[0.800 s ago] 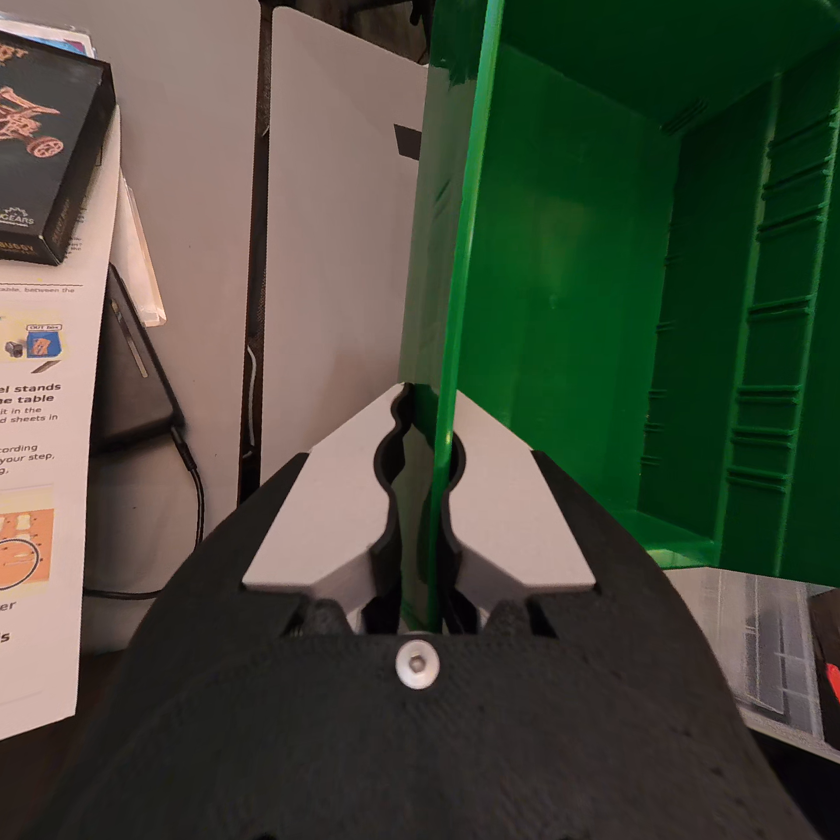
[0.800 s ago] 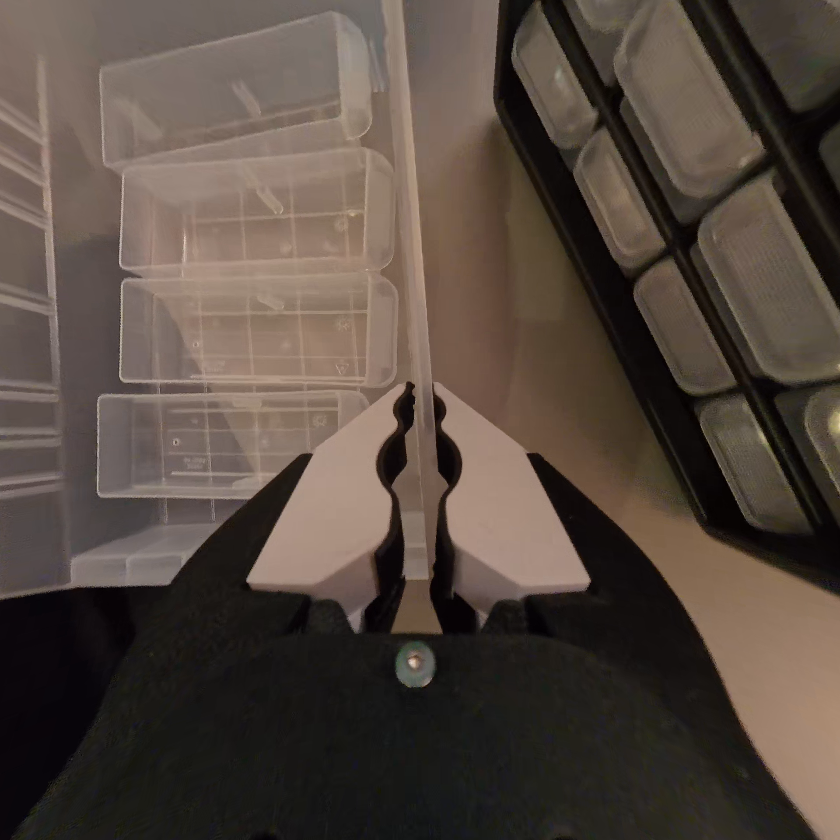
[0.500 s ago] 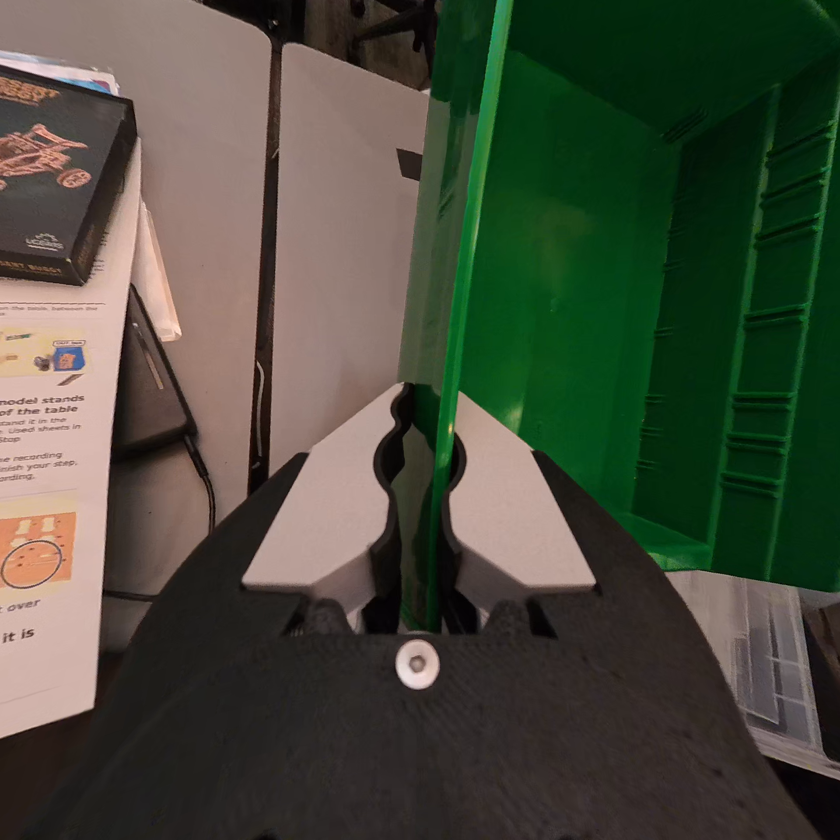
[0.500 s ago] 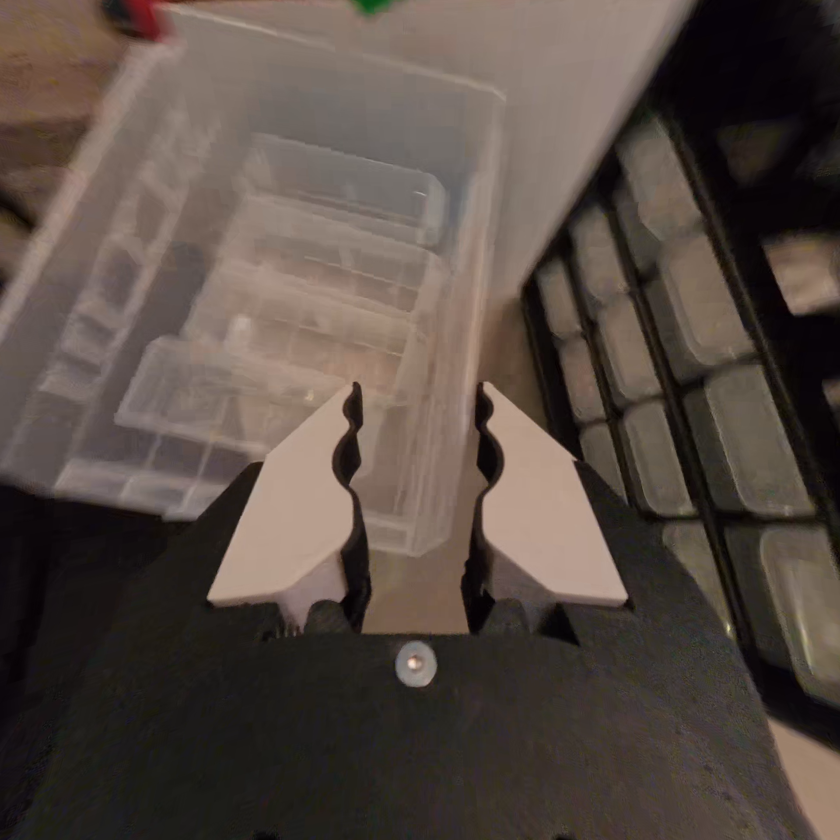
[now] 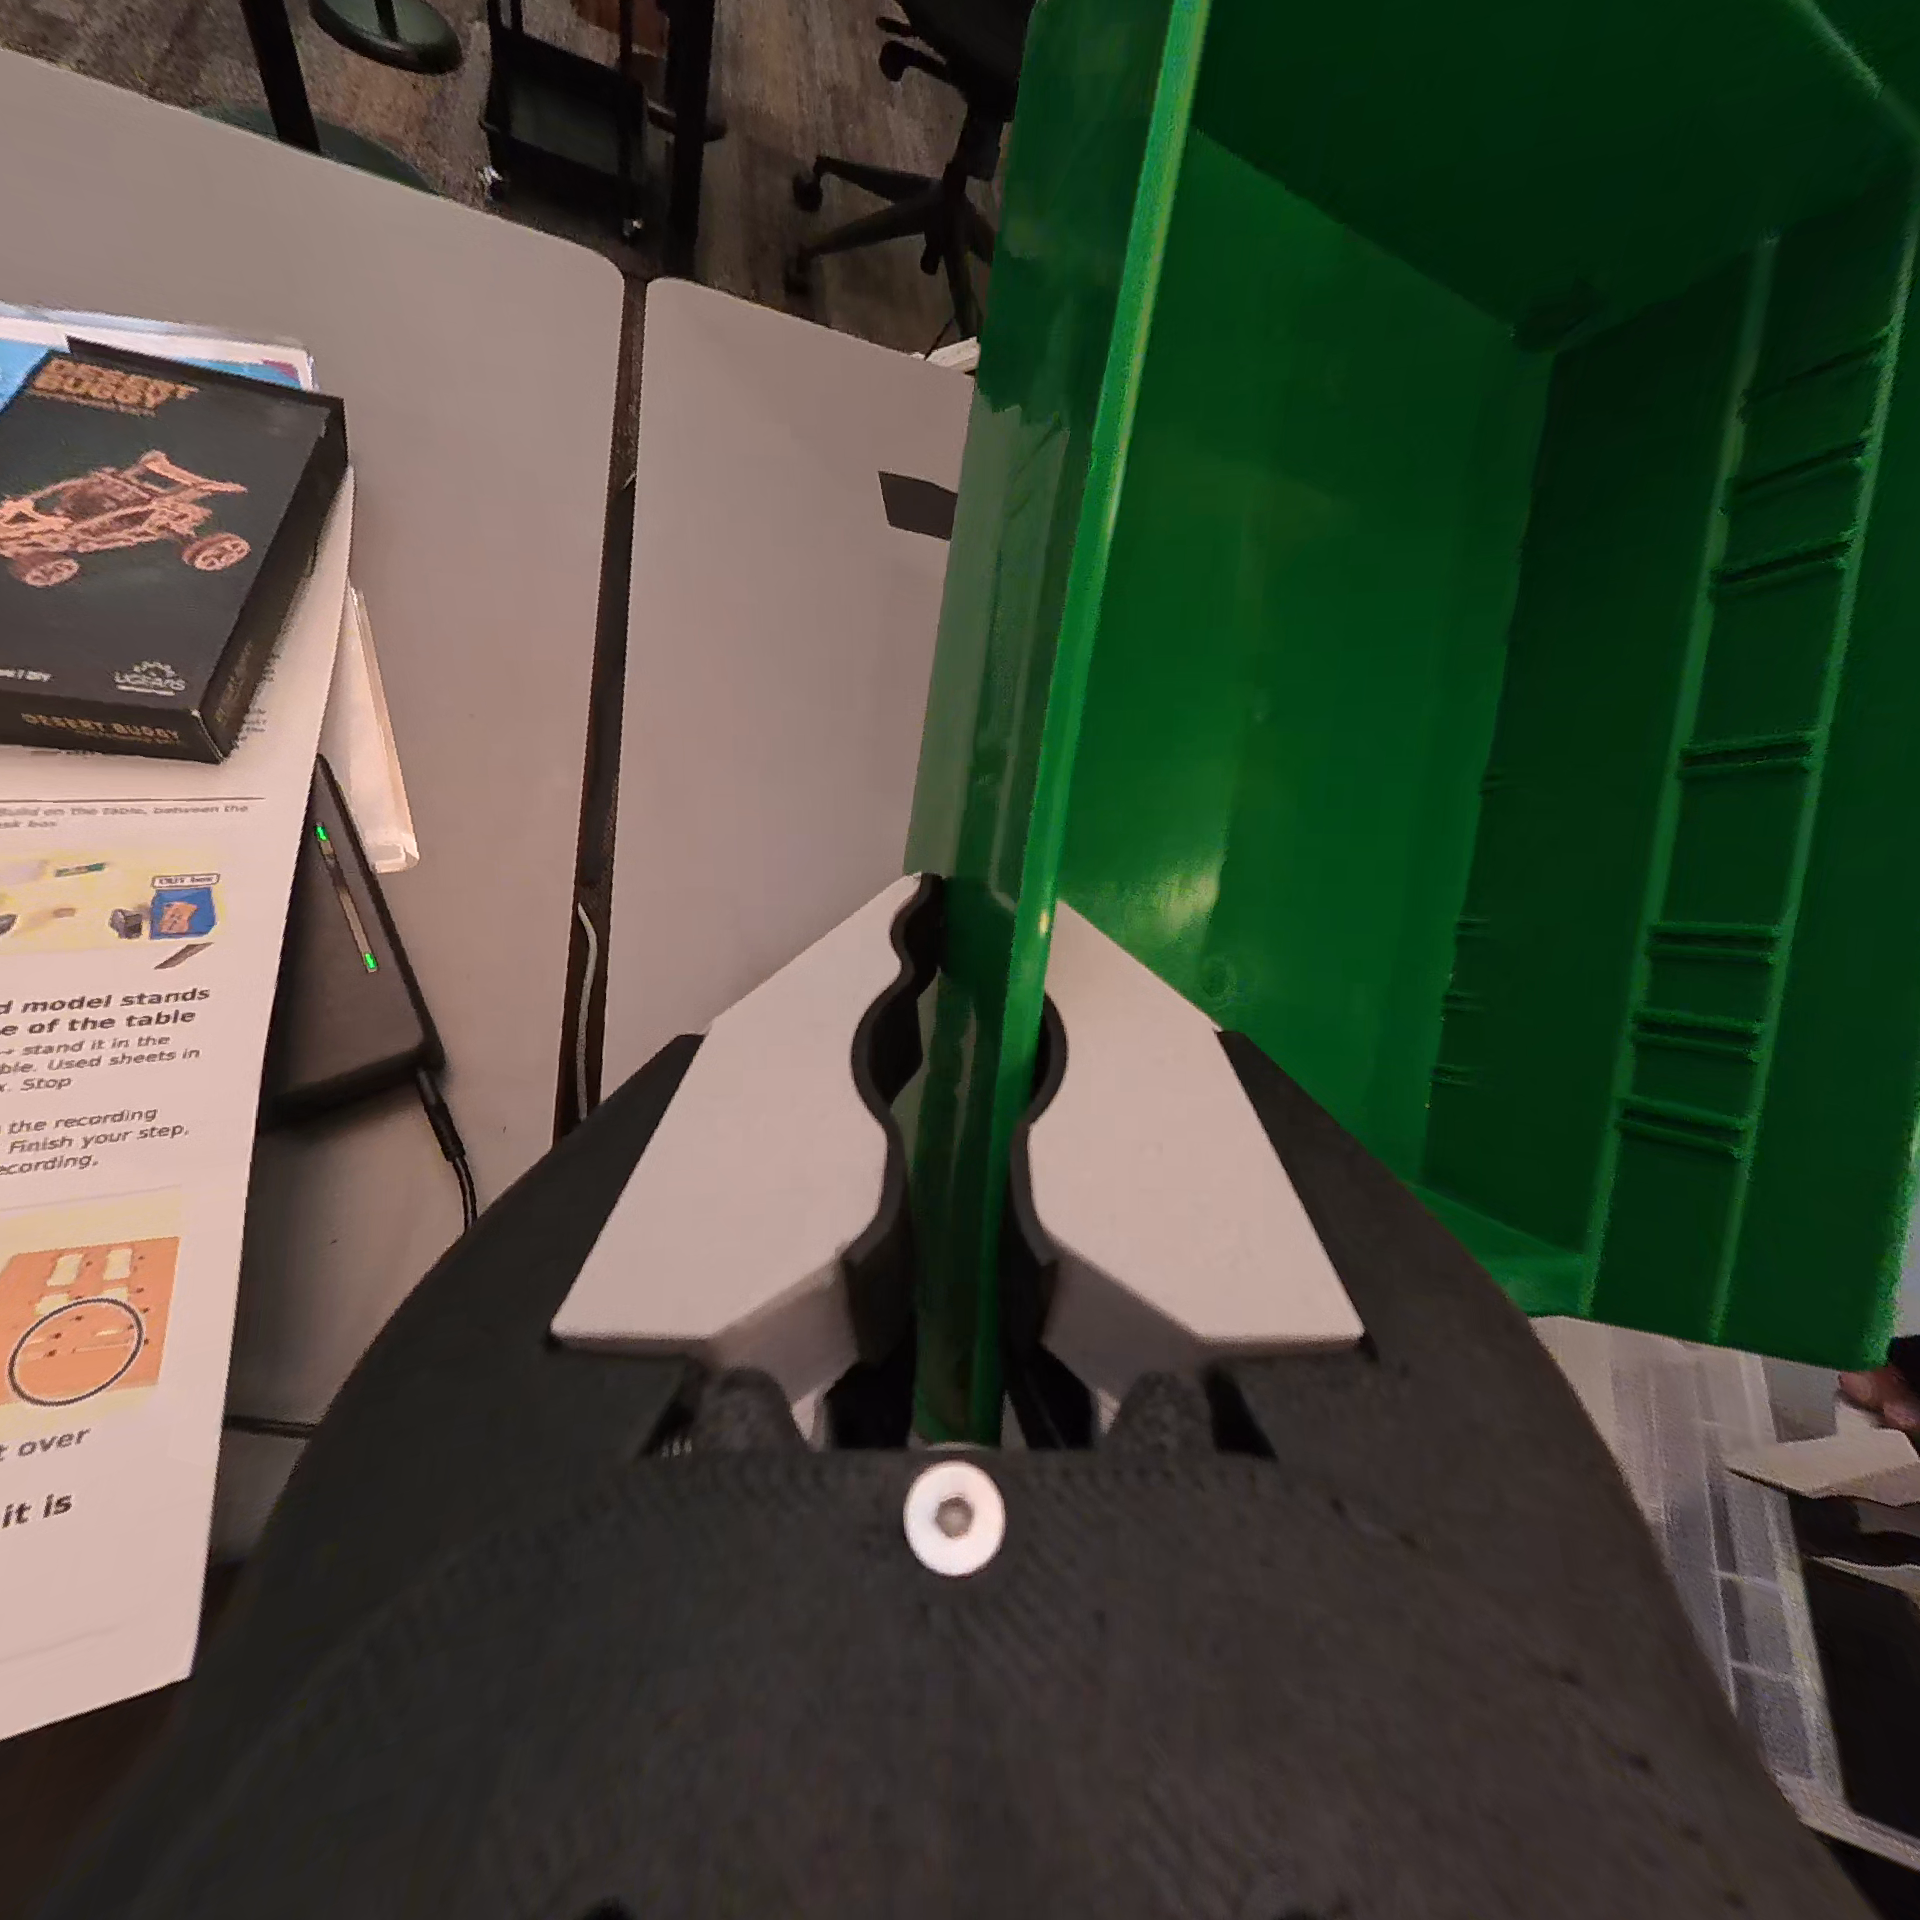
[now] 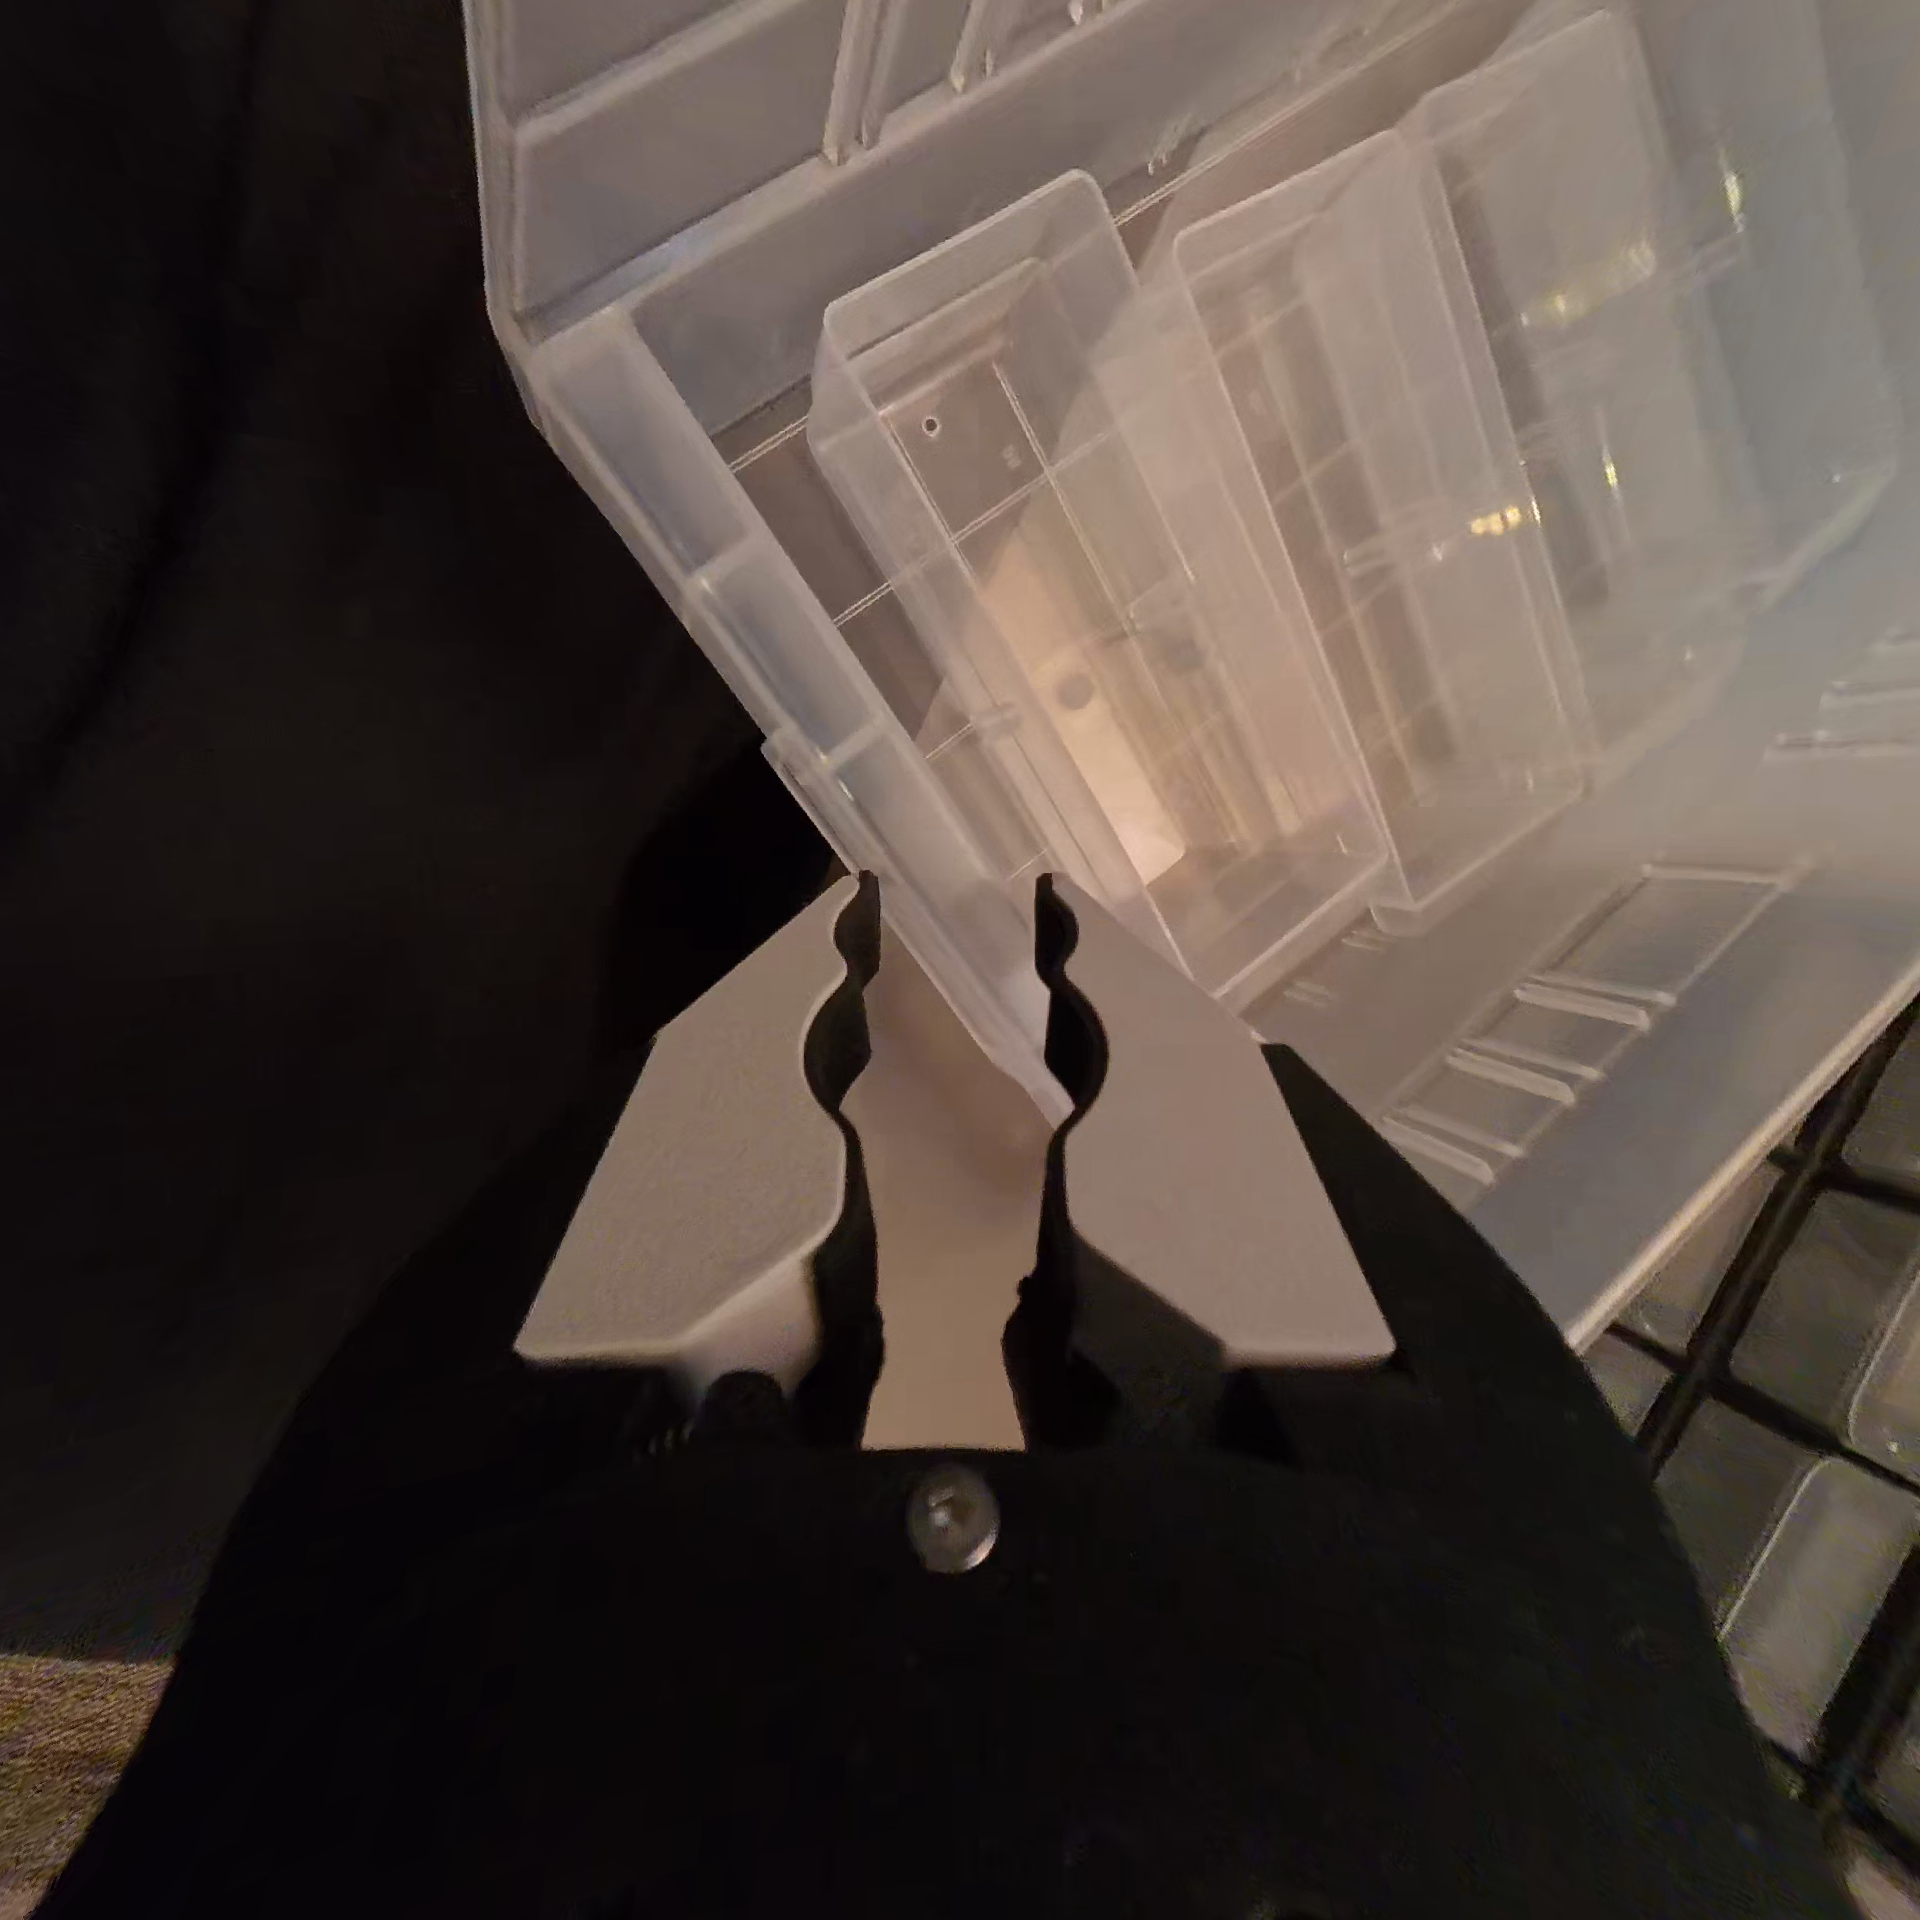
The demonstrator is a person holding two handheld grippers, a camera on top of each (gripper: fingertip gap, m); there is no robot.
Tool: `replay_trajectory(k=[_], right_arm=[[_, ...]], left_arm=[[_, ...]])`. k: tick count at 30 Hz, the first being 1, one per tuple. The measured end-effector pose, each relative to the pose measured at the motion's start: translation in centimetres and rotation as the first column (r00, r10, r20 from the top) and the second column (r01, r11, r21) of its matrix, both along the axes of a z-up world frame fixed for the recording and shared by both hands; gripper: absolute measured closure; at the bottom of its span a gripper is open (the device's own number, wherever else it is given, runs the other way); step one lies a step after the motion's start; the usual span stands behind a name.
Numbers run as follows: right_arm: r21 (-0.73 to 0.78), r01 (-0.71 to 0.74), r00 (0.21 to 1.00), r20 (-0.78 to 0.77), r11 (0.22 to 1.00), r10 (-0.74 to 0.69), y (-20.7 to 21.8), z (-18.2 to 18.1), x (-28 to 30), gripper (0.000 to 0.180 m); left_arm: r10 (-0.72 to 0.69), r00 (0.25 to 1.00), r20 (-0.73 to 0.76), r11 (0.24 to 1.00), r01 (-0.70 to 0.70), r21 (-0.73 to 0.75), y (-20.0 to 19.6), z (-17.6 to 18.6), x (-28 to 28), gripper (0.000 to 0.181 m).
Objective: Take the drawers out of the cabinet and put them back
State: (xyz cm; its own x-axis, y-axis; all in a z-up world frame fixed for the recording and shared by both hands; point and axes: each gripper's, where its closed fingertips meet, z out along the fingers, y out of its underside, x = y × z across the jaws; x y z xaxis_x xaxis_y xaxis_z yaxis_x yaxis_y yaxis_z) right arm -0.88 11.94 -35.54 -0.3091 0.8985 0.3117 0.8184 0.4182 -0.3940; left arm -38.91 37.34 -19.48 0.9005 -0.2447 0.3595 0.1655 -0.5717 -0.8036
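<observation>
Released since before, right hand-held gripper gapes at clear bin; left hand-held gripper clamps one green bin.

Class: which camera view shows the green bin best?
The left wrist view: the green bin fills its right half, with its wall clamped in the left gripper. The right wrist view shows none of it, only a clear bin.
</observation>
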Motion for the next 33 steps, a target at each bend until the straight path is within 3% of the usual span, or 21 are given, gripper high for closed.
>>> replay_trajectory(k=[1,12,17,23,24,26,29,33], right_arm=[[-0.006,0.008,1.000,0.000,1.000,-0.008,0.2,0.0,-0.6,0.151],[-0.058,0.279,0.955,-0.089,0.959,-0.283,5.7,0.0,-10.1,0.151],[-0.085,0.462,0.875,-0.117,0.883,-0.469,10.0,-0.3,-14.4,0.152],[-0.092,0.554,0.801,-0.211,0.827,-0.560,14.5,-0.1,-21.5,0.154],[-0.101,0.546,0.804,-0.216,0.831,-0.554,15.0,-0.2,-22.6,0.149],[-0.141,0.545,0.800,-0.207,0.827,-0.563,15.3,-0.1,-23.9,0.117],[-0.227,0.494,0.790,-0.287,0.839,-0.543,14.1,3.0,-23.7,0.120],[-0.278,0.429,0.747,-0.426,0.859,-0.511,12.5,9.5,-19.4,0.122]], left_arm=[[0.001,1.000,-0.002,1.000,-0.001,0.005,-0.1,0.2,0.0,0.173],[0.049,0.998,0.034,0.993,-0.052,0.102,-1.4,4.6,-1.3,0.173],[0.082,0.994,0.075,0.980,-0.094,0.173,-2.6,7.1,-2.7,0.173],[0.052,0.993,0.104,0.967,-0.076,0.243,-3.8,10.0,-2.4,0.174],[0.046,0.994,0.103,0.966,-0.071,0.249,-4.0,10.3,-2.2,0.174],[0.041,0.994,0.097,0.963,-0.065,0.260,-4.2,10.8,-1.9,0.174],[0.026,0.996,0.082,0.960,-0.048,0.275,-4.2,11.7,-1.1,0.174],[-0.039,0.997,0.065,0.954,0.017,0.299,-3.9,12.9,1.9,0.174]])
